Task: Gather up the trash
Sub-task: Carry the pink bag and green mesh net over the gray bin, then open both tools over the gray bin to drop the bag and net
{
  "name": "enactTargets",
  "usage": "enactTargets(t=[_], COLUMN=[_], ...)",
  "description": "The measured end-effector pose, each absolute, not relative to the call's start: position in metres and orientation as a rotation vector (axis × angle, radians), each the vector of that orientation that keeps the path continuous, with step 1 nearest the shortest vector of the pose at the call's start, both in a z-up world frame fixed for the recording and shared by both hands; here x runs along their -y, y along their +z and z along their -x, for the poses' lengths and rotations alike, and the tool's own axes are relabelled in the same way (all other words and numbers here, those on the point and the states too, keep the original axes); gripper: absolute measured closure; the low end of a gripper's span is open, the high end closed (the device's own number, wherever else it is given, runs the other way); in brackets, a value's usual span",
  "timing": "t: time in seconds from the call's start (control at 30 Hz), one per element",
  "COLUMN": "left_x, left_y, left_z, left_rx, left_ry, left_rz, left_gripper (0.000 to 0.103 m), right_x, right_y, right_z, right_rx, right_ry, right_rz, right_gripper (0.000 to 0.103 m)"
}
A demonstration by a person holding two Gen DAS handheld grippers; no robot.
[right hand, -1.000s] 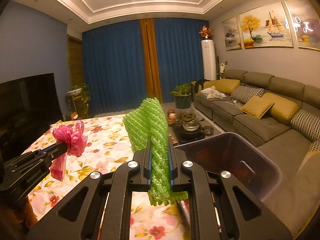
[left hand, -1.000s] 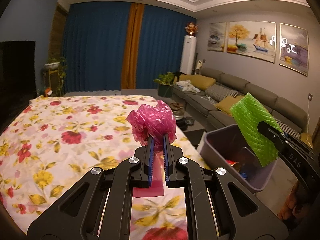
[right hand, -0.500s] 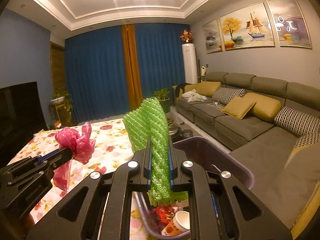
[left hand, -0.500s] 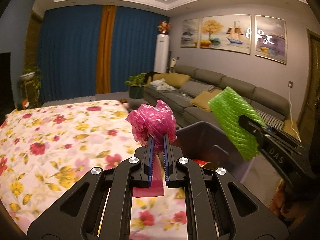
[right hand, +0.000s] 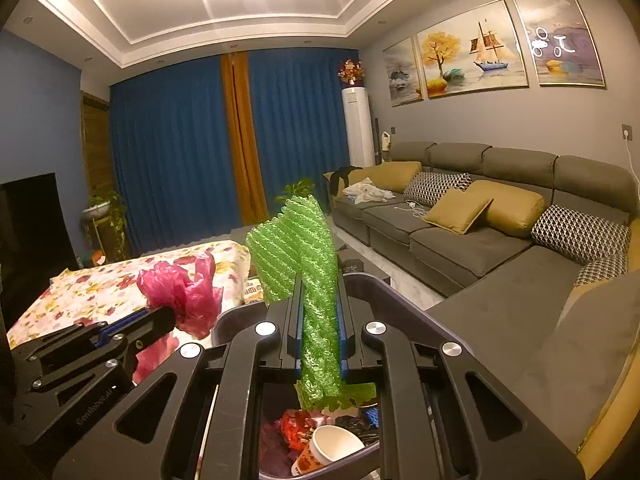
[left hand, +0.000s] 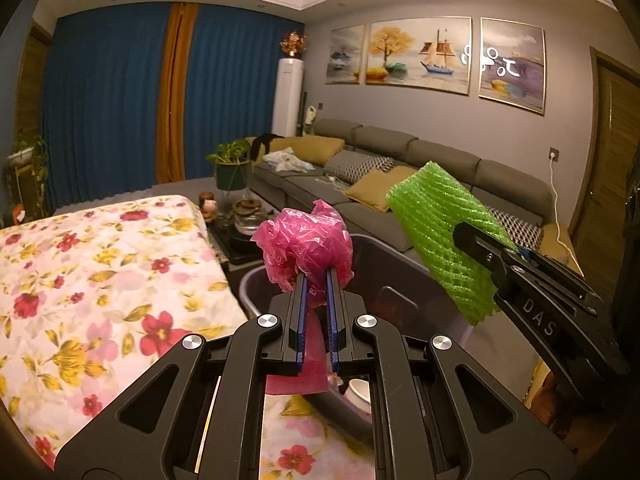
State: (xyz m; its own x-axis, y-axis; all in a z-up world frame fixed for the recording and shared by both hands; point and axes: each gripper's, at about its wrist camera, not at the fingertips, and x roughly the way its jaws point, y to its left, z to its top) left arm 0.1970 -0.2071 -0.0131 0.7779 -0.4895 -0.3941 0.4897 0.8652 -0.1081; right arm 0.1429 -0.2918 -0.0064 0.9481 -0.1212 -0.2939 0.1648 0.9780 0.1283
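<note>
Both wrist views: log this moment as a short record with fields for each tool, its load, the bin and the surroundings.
left tool: shut on pink plastic bag, held over the near edge of the bin
right tool: shut on green foam net, held above the bin opening
bin: dark purple bin, beside the table, already holding a paper cup and red wrappers
table: floral tablecloth, left of the bin
background: grey sofa, blue curtains
</note>
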Motion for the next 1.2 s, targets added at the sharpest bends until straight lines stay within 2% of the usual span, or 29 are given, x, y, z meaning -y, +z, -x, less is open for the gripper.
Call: enactTargets(t=[0.97,1.13,1.2], left_x=[0.236,0.236,0.236], left_y=[-0.033,-0.037,-0.040], left_z=[-0.228,-0.233,-0.236], left_rx=[-0.465,-0.474,-0.482], left_ry=[-0.577,-0.592,-0.599], left_rz=[0.013,0.015,0.007], left_gripper=[0.094,0.091,0.085], right_x=[0.305,0.306,0.307], right_y=[-0.013,-0.017,-0.018], right_z=[-0.164,-0.165,-0.166], right_rx=[-0.307,-0.308,-0.313], right_ry=[-0.142,-0.143,-0.142], right_rz=[-0.176,-0.186,-0.191], right_gripper=[0.087,0.079,0.075])
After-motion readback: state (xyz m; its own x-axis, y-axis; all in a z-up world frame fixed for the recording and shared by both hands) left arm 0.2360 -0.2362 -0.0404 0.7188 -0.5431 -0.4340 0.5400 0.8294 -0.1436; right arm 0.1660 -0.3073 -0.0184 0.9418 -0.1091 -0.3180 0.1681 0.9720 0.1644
